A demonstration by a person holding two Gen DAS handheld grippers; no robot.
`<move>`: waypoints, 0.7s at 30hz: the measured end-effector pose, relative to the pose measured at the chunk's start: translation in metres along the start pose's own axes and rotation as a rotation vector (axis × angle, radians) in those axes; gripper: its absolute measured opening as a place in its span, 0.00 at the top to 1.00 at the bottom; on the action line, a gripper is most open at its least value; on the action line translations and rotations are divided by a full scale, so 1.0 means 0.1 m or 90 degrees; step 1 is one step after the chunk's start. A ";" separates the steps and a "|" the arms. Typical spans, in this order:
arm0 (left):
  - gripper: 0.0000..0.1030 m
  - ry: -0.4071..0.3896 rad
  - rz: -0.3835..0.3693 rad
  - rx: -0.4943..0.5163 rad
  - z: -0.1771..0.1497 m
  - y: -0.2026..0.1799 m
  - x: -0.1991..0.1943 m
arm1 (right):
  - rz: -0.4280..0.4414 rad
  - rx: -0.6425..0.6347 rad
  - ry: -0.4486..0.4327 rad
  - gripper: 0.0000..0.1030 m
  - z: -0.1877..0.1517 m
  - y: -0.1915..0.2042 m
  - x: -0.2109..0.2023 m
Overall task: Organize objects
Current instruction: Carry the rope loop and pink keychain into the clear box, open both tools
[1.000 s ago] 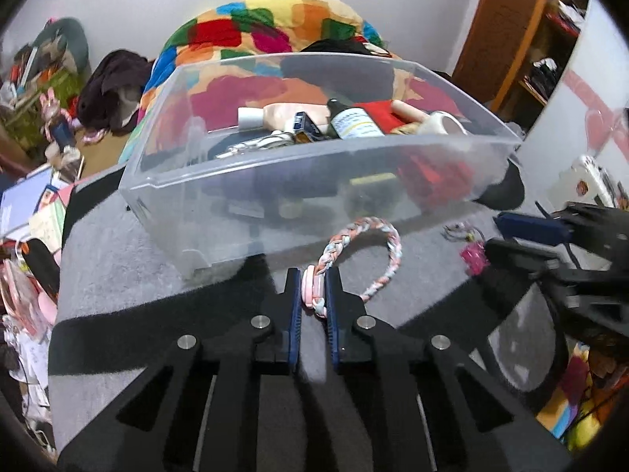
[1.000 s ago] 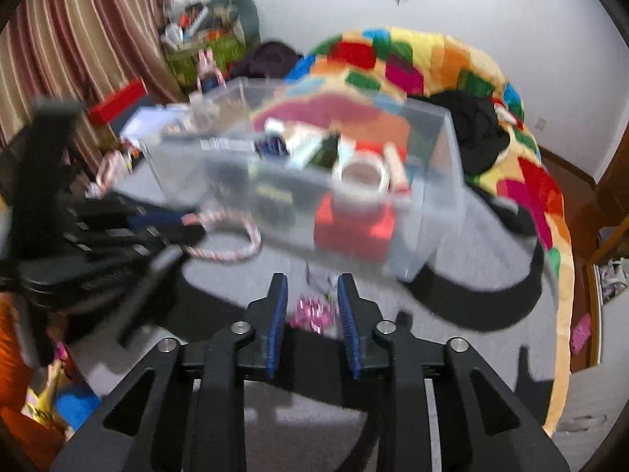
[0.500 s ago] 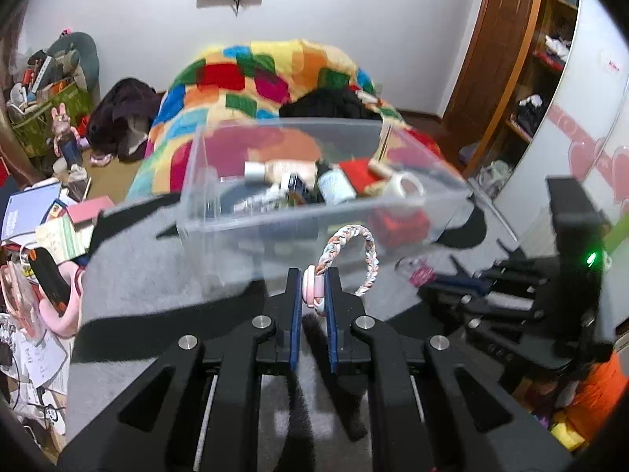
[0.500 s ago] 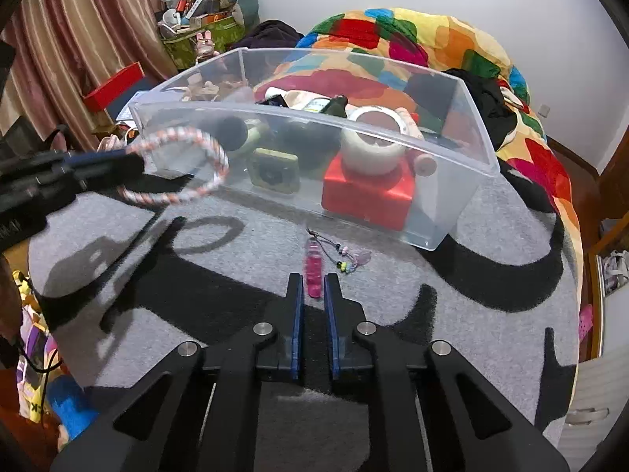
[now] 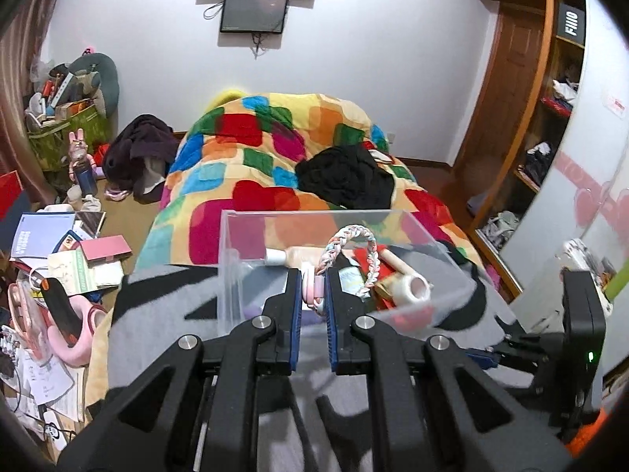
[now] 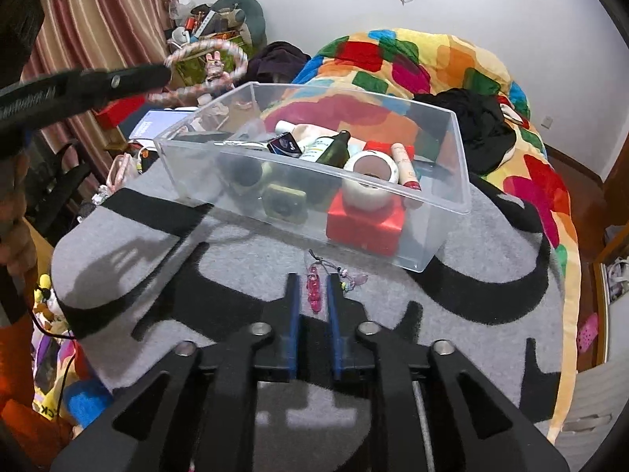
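Covering the bed, a grey-black blanket (image 6: 452,283) carries the clear bin (image 6: 452,212).

Patchwork quilt (image 5: 275,165), wall screen (image 5: 253,11)

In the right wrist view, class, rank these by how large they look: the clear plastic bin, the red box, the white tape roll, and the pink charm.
1. clear plastic bin
2. red box
3. white tape roll
4. pink charm, between the right claw's fingers

The charm is nearest the camera yet looks smallest.

White walls, a wall-mounted screen (image 5: 253,11), a patchwork quilt (image 5: 275,157) on the bed, wooden shelving (image 5: 550,126) at right
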State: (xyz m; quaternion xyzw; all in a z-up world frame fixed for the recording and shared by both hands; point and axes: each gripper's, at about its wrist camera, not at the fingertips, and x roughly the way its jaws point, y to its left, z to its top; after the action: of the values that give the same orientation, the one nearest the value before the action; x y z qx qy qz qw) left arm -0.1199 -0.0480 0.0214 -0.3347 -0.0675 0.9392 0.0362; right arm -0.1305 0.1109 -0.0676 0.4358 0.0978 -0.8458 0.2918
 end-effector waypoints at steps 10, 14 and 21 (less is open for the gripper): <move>0.90 0.078 0.010 -0.018 -0.10 0.12 0.51 | 0.015 0.024 0.021 0.92 -0.01 -0.07 0.28; 0.90 0.093 0.005 -0.016 -0.15 0.10 0.58 | 0.028 0.030 -0.015 0.92 0.02 -0.08 0.12; 0.78 0.071 -0.004 -0.018 -0.12 0.10 0.44 | 0.033 0.037 -0.092 0.92 0.31 -0.09 -0.22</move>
State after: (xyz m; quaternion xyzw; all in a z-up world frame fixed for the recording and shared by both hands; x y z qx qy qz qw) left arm -0.1465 -0.0517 -0.0169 -0.3866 -0.0798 0.9180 0.0382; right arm -0.1467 0.1139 -0.0321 0.3845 0.0407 -0.8696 0.3071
